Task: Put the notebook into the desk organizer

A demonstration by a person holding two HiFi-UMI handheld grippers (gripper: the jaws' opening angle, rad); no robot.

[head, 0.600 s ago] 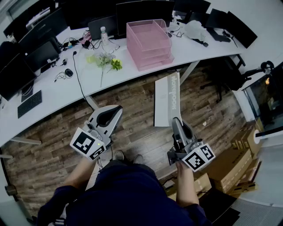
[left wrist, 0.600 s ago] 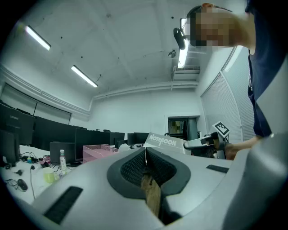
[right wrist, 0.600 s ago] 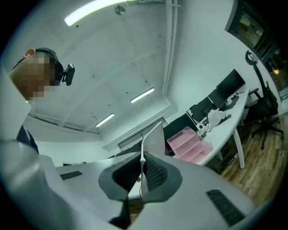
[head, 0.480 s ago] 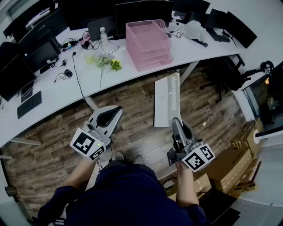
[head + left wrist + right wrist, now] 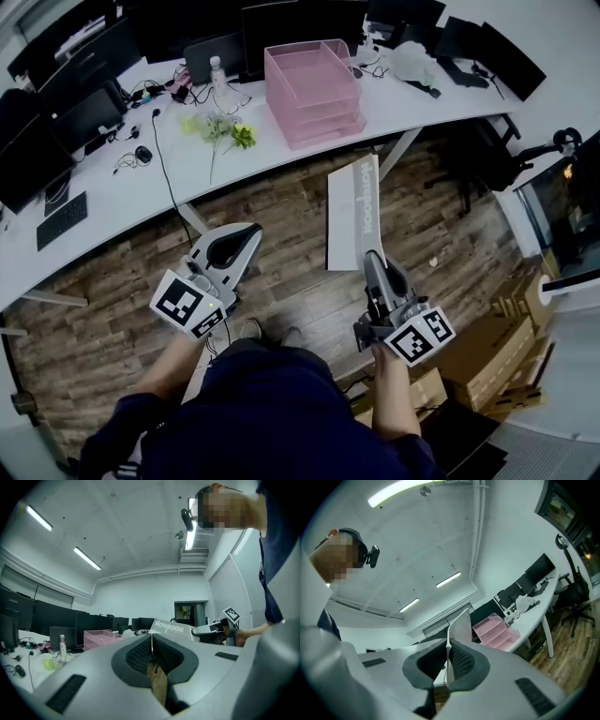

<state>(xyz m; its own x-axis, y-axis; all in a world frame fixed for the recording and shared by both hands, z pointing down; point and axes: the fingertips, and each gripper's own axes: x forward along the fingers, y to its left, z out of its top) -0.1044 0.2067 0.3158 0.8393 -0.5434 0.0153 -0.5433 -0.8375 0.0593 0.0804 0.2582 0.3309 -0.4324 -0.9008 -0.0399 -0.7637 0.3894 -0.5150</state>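
right gripper (image 5: 372, 255): jaws were clamped on the near short end of the notebook (image 5: 354, 210). The right gripper view showed the pads pinching it edge-on.
left gripper (image 5: 242, 234): jaws were together with nothing between them. It hung idle at 9 o'clock of the right one.
notebook: was in the air over the wood floor (image 5: 281, 225), sticking out level toward 12 o'clock from your jaws. It was short of the desk (image 5: 112, 197) and touched nothing else.
organizer (image 5: 313, 86): pink stacked trays sat on the desk at 11 o'clock of the notebook, well apart. The open fronts faced you, as far as I could tell.
step: looked like the carry. Insertion was not yet started.
approach: the move called for holding the notebook level and squaring its long axis to one tray mouth, then feeding the free end straight in. The top tray looked like the easiest target.
grip: you held one end only, so the free end could droop or swing. Slow travel and a quiet wrist were what it needed.
clearance: flowers (image 5: 223, 129) and a bottle (image 5: 218, 71) stood at 9 o'clock of the organizer. Coming in from 5 o'clock would have cleared both.
release: was best saved until most of the notebook lay inside the tray.
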